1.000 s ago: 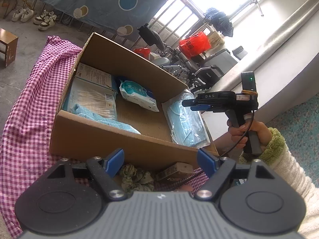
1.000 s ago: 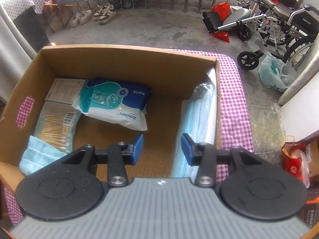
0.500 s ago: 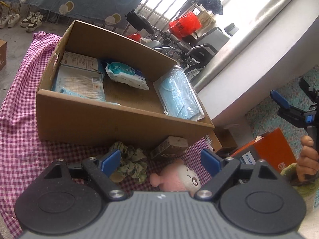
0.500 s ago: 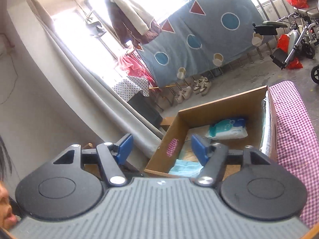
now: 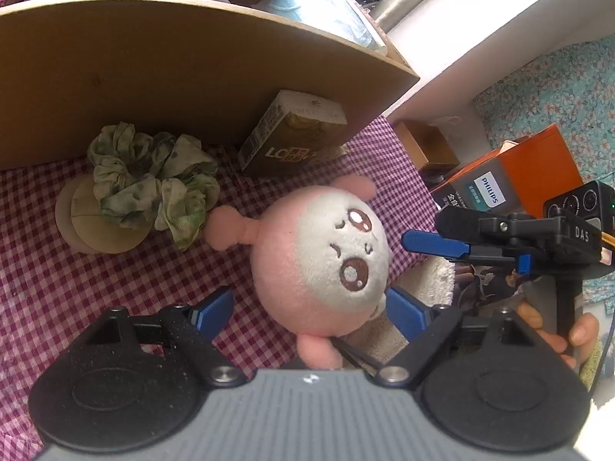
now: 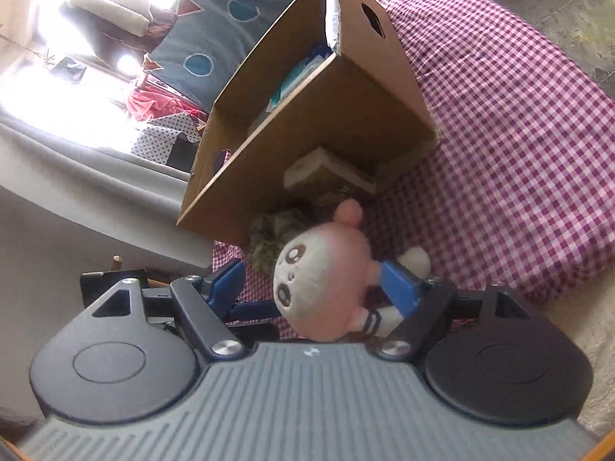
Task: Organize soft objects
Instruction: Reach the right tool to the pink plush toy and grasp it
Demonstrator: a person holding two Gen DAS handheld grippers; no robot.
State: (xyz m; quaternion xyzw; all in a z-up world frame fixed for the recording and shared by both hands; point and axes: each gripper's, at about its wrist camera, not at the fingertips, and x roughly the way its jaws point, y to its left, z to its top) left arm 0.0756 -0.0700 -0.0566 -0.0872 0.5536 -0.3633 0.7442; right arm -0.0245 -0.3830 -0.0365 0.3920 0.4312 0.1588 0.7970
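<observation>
Ahead of my left tool (image 5: 307, 309) the brown cardboard box (image 5: 161, 73) stands as a wall across the far side, its near face close behind everything I am working with. To the right of that tool the purple-and-white checked cloth (image 5: 77, 288) ends at an edge, and beyond it sit an orange and grey Philips carton (image 5: 511, 180) and a patterned teal surface lower down. Between the tool and the box wall there is only a narrow strip of cloth, and it is crowded: a crumpled green fabric scrunchie (image 5: 150, 184) lies ahead to the left, partly on a beige round pad (image 5: 80, 226), and a small gold-printed carton (image 5: 292, 134) leans against the box just ahead.

Through the right wrist camera the cloth spreads wide and bare to the right of my right tool (image 6: 313, 284), while a pale wall and a bright window fill the left.

The pink and white round-headed plush doll (image 5: 319, 257) lies on the cloth between both tools. My left tool's jaws stand wide apart, with the doll's head between them, the right finger just beside it and the left finger clear of it. My right tool's jaws have just been opening and also stand apart around the doll; its right finger (image 6: 399, 284) is against the doll's back, though I cannot tell whether it presses. A hand (image 5: 553, 330) holds the right tool's handle at the far right.
</observation>
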